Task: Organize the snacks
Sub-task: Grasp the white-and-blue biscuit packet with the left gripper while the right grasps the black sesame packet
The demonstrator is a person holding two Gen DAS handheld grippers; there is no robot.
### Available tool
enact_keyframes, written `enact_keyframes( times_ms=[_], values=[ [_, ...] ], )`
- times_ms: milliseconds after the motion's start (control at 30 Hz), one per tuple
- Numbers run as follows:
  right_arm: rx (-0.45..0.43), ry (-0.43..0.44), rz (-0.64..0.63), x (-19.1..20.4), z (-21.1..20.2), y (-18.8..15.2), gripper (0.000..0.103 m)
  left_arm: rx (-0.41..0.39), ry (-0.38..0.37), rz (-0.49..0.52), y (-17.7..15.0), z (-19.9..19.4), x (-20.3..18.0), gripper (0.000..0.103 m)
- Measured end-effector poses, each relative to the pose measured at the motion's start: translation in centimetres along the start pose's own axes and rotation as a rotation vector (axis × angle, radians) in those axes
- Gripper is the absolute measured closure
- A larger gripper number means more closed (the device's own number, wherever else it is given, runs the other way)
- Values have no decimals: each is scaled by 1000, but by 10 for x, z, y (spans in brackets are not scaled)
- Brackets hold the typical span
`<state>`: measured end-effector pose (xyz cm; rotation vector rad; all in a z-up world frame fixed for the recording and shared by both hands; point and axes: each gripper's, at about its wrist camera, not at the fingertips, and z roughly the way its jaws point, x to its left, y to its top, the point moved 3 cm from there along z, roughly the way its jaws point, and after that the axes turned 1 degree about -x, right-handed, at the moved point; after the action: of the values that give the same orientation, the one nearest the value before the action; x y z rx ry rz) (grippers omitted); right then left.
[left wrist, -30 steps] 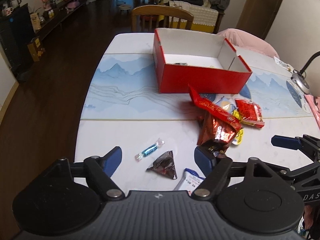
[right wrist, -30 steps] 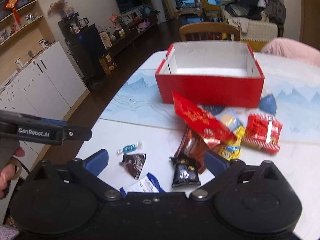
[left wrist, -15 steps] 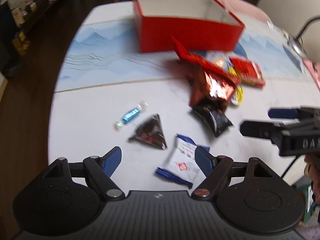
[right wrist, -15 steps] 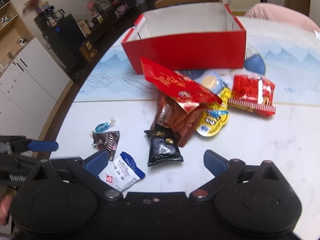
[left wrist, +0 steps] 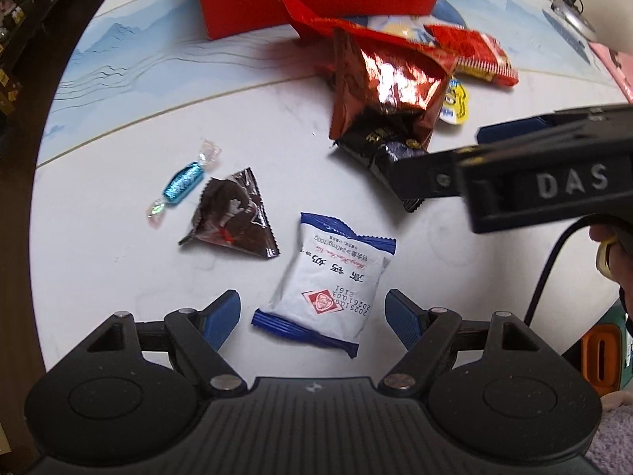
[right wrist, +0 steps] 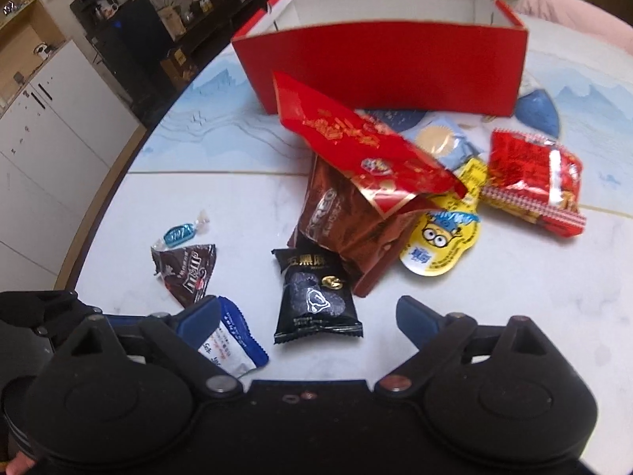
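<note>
My two grippers hover over snacks scattered on a white desk (left wrist: 99,237).

My left gripper (left wrist: 312,316) is spread wide around a white and blue packet (left wrist: 332,281), its pads not touching it. My right gripper (right wrist: 306,318) is wide apart but closing, with a black packet (right wrist: 314,297) between its fingers, untouched. Nearby lie a blue candy (left wrist: 182,182), a brown triangular pouch (left wrist: 233,217) and a brown foil bag (right wrist: 356,229). The red box (right wrist: 391,67) stands open behind them.
</note>
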<state>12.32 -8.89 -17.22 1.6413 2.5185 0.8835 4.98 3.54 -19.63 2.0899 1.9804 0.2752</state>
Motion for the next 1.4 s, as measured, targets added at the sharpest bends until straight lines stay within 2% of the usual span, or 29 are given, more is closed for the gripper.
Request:
enact_keyframes(
  times_ms=[433,833,933,1100,1400],
  values=[
    [55,0,-34,1,26,3,24,8,33,64,1,17,-10,23],
    [67,-18,-58,2,33,0,44,1,33,88,0,11,-17,46],
    [60,-23,-65,4,33,-1,52,1,34,77,0,11,-14,49],
    [51,-21,-55,5,31,-3,56,-4,45,41,-1,10,-7,51],
    [51,30,-1,6,16,-13,57,7,11,-25,-9,4,5,54]
  ],
)
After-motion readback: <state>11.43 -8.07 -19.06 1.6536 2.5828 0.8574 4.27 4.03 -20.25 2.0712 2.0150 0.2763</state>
